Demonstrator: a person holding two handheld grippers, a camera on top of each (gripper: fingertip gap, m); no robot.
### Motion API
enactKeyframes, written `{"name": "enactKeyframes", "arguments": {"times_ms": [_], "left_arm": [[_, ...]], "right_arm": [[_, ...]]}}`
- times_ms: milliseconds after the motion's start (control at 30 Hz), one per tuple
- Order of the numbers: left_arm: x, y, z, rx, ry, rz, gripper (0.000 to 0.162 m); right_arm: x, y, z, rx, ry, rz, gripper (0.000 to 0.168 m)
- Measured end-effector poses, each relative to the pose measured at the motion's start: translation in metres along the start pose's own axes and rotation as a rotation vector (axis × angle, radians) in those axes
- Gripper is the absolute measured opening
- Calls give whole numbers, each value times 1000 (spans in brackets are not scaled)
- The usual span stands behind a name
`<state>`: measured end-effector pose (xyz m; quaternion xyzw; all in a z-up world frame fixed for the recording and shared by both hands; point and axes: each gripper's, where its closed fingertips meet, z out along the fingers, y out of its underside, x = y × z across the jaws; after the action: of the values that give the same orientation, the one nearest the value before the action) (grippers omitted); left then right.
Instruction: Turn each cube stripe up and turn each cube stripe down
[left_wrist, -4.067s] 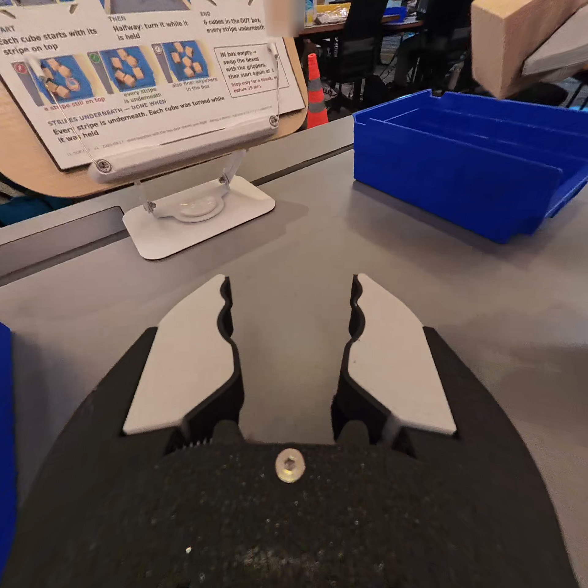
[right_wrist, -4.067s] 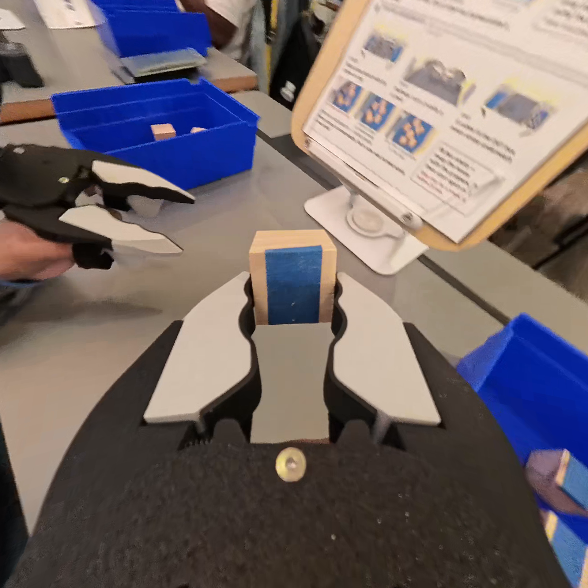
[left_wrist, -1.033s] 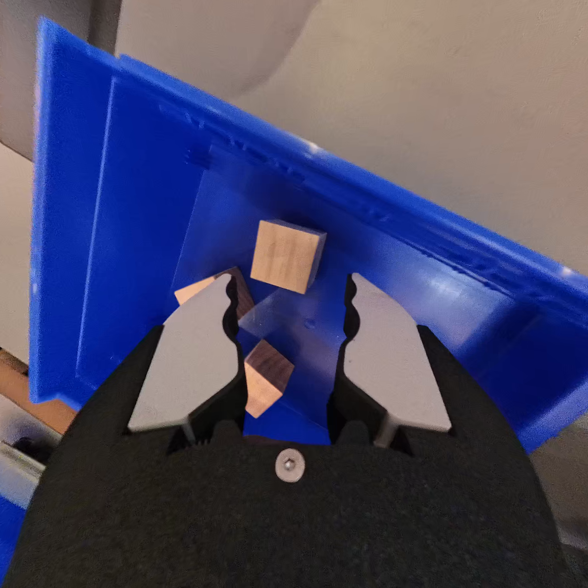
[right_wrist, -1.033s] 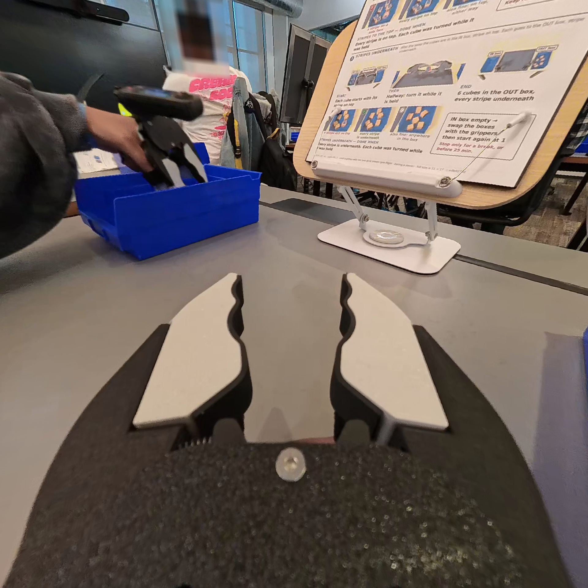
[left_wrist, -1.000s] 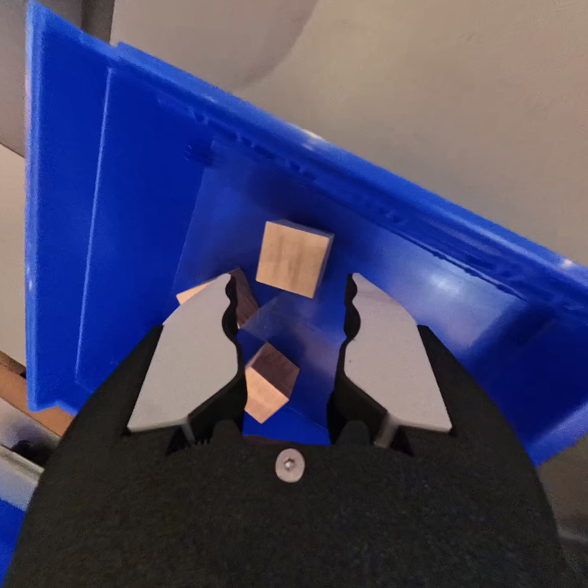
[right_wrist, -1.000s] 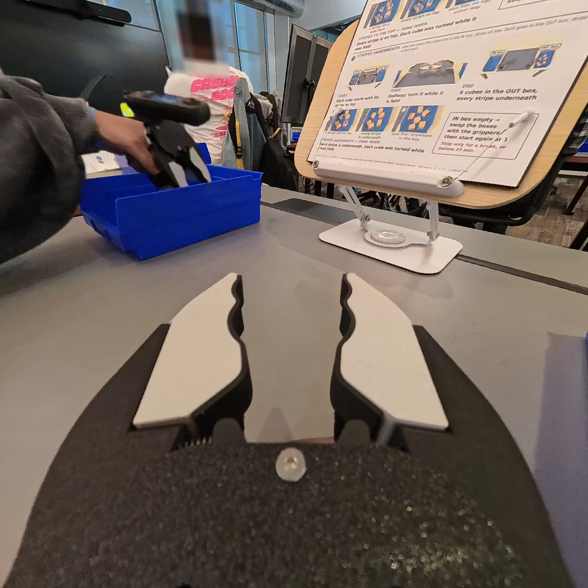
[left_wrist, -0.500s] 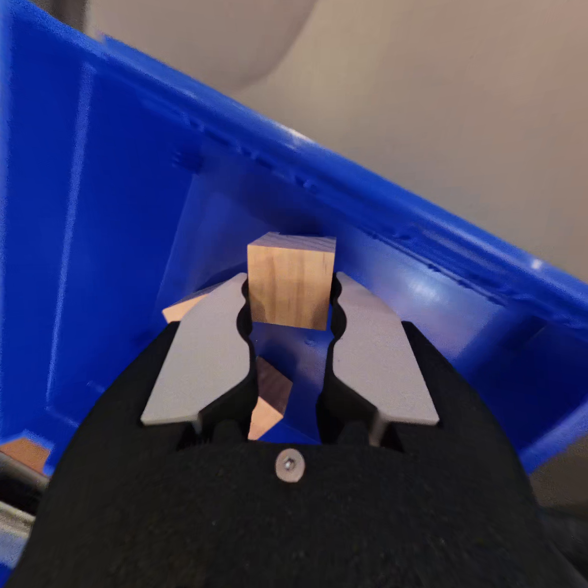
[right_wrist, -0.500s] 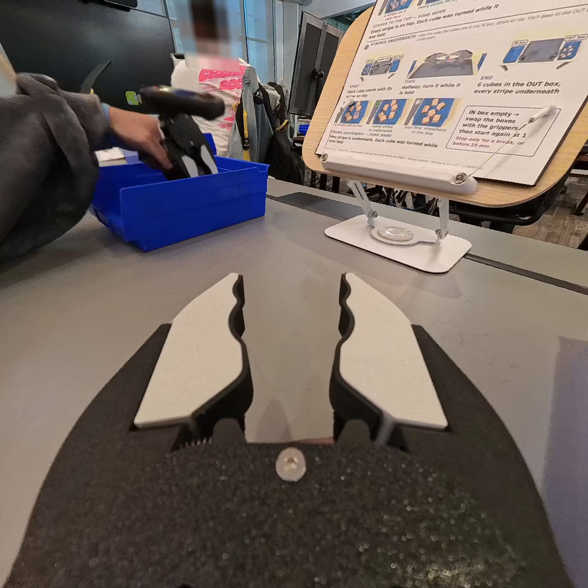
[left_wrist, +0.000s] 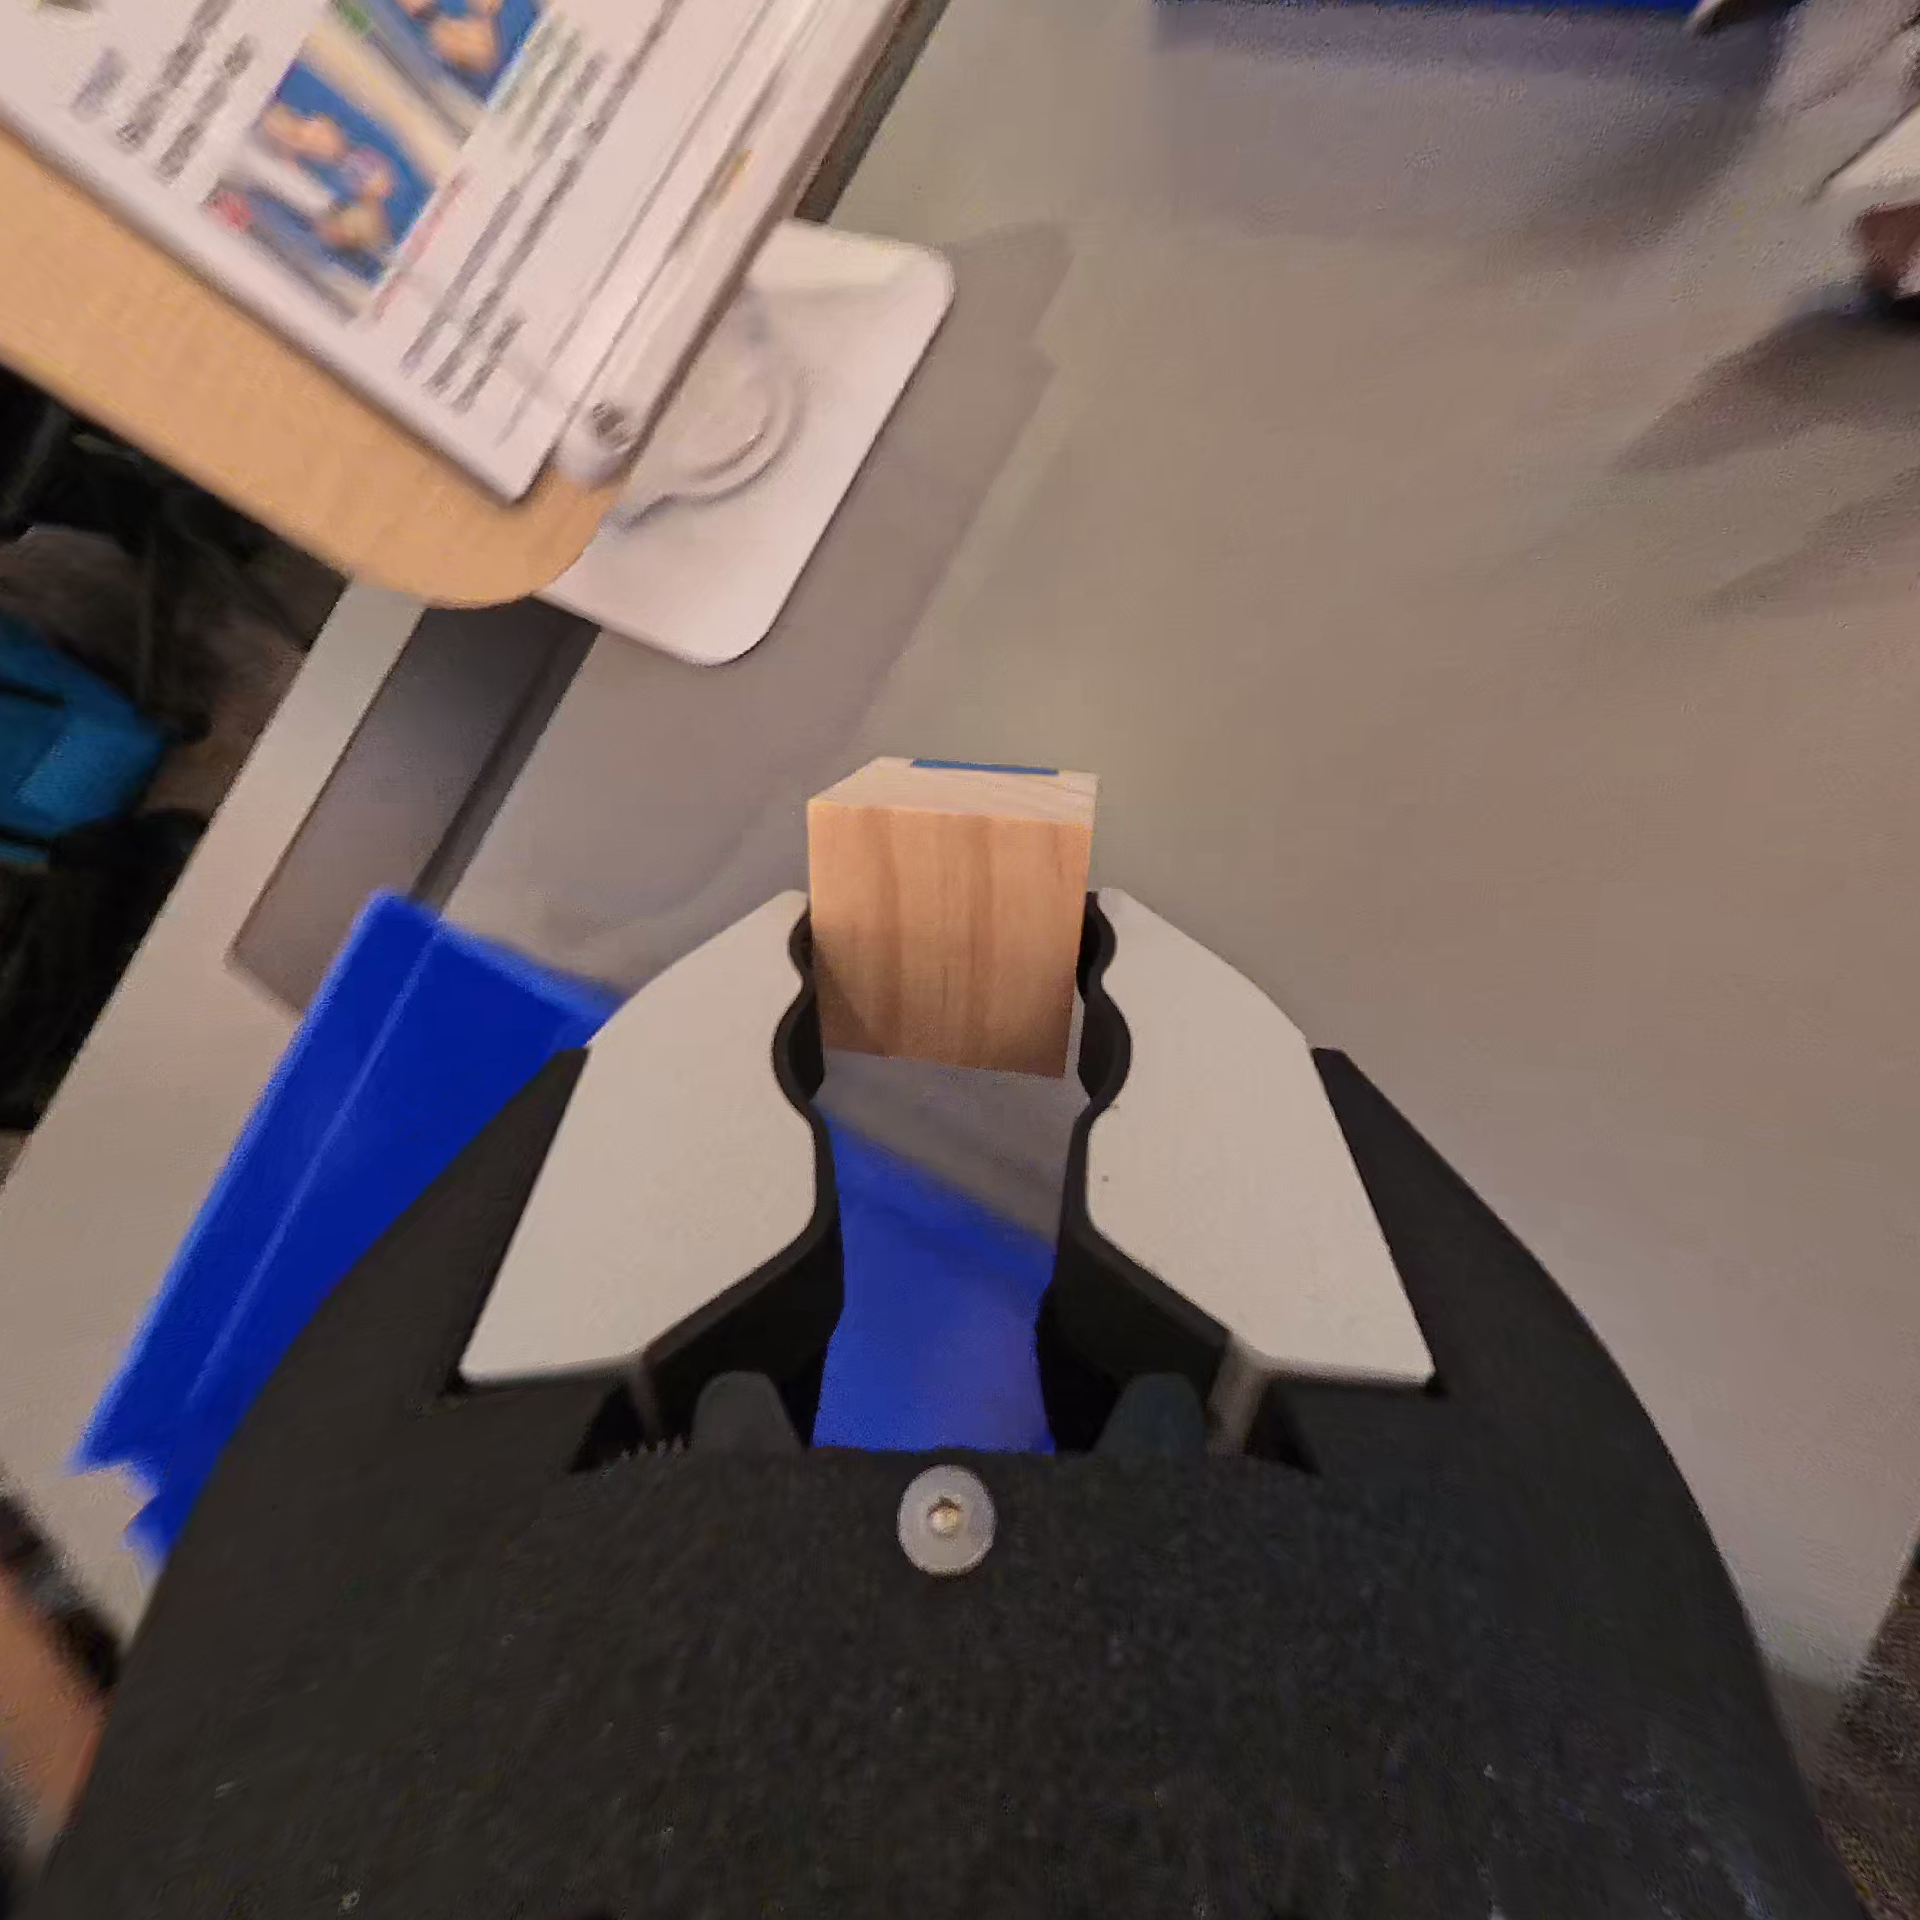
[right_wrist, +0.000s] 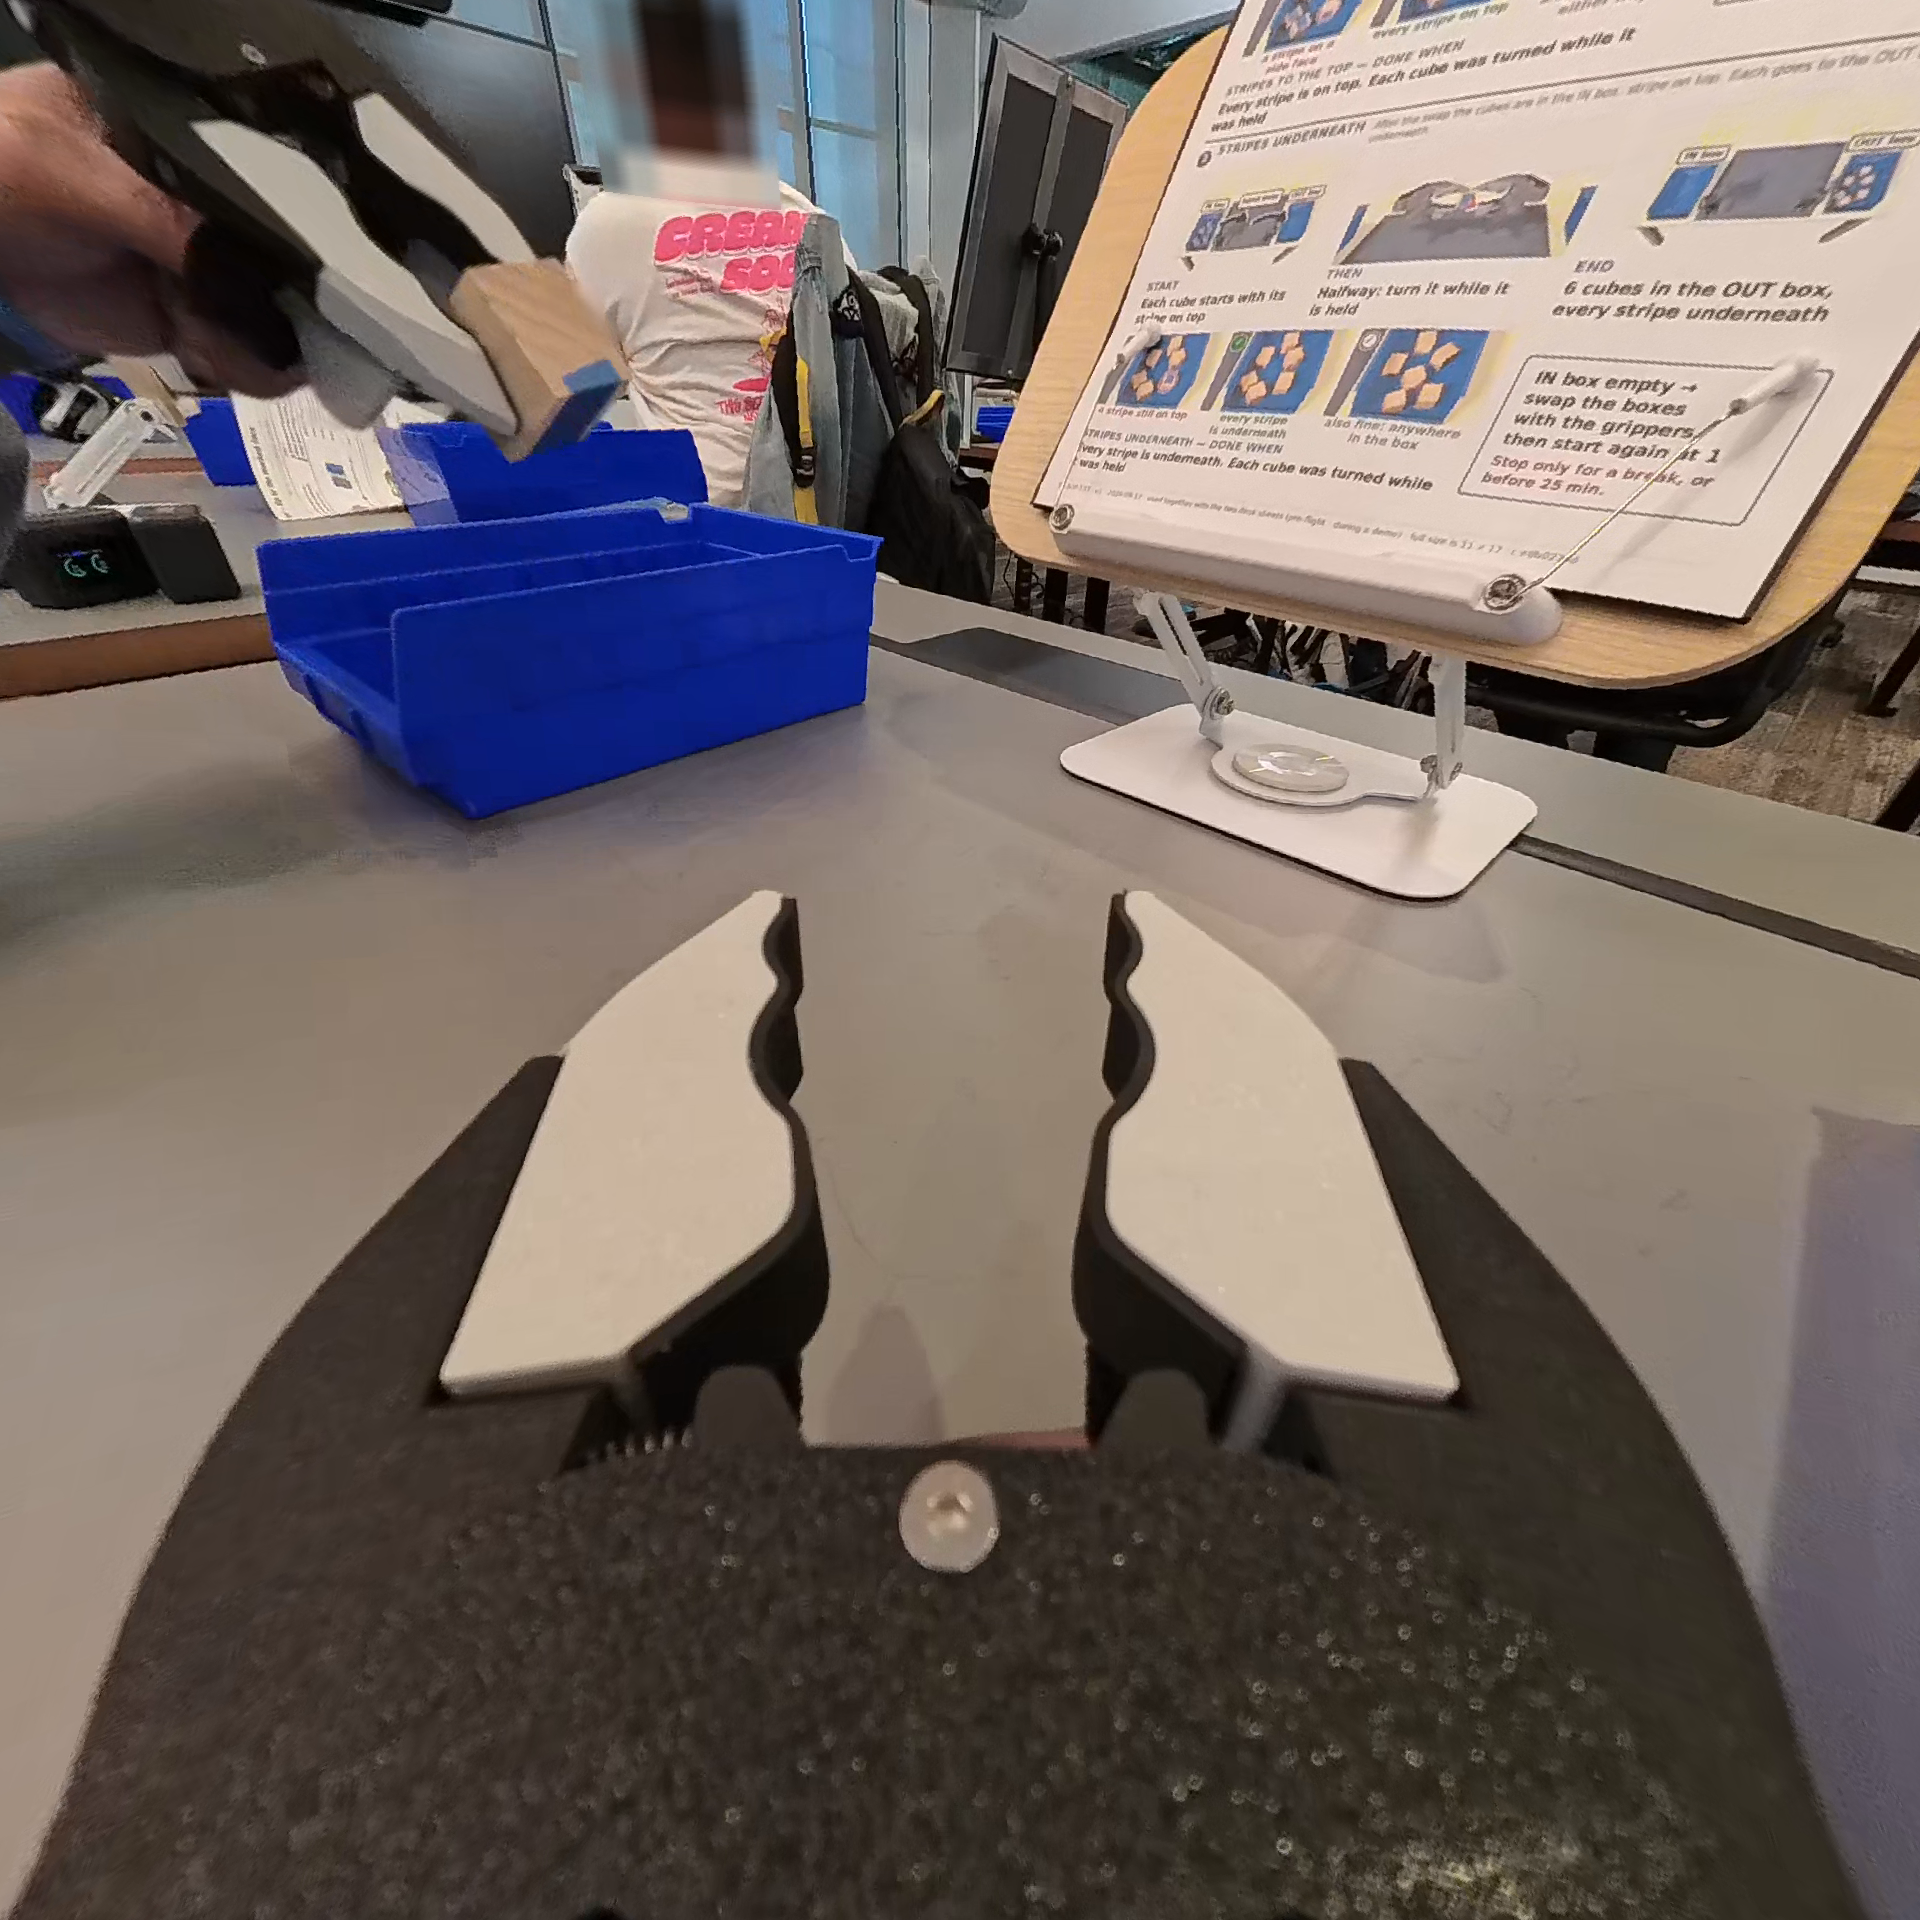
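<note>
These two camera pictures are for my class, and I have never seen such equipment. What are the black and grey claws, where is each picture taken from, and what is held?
Each claw is a hand-held two-finger gripper with a camera looking along its fingers. The left wrist view shows the left gripper shut on a wooden cube with a blue stripe on its far face, above the grey table. The right wrist view shows the right gripper open and empty, low over that table, with a blue bin and an instruction board on a stand beyond.

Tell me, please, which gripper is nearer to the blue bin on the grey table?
Left. The left gripper, shut on a wooden cube, is lifted just above the blue bin. The right gripper is open and low over the grey table, well apart from the bin.
</note>
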<state>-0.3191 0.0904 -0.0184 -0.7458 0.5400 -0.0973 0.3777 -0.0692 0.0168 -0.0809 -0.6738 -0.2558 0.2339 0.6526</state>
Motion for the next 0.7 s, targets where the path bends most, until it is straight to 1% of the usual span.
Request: {"name": "enactKeyframes", "arguments": {"times_ms": [100, 167, 267, 300, 400, 533, 600, 633, 700], "left_arm": [[32, -10, 25, 43, 46, 18, 46], [51, -19, 42, 77, 104, -22, 46], [78, -46, 60, 195, 221, -110, 46], [85, -58, 63, 253, 269, -158, 46], [105, -95, 70, 410, 483, -324, 46], [119, -136, 76, 590, 833, -594, 46], [119, -148, 82, 628, 991, -746, 46], [118, -150, 87, 630, 1039, -810, 46], [117, -149, 100, 615, 1060, -882, 46]], "right_arm": [[0, 0, 0, 0, 2, -4, 55], [1, -1, -1, 5, 3, -2, 55], [1, -1, -1, 4, 0, 5, 55], [1, -1, -1, 3, -1, 6, 55], [1, -1, -2, 6, -2, 8, 55], [0, -3, -2, 17, -16, 19, 54], [-1, -4, -3, 21, -23, 19, 54], [-2, -4, -3, 23, -24, 17, 54], [-3, -4, -3, 22, -31, 13, 54]]}}
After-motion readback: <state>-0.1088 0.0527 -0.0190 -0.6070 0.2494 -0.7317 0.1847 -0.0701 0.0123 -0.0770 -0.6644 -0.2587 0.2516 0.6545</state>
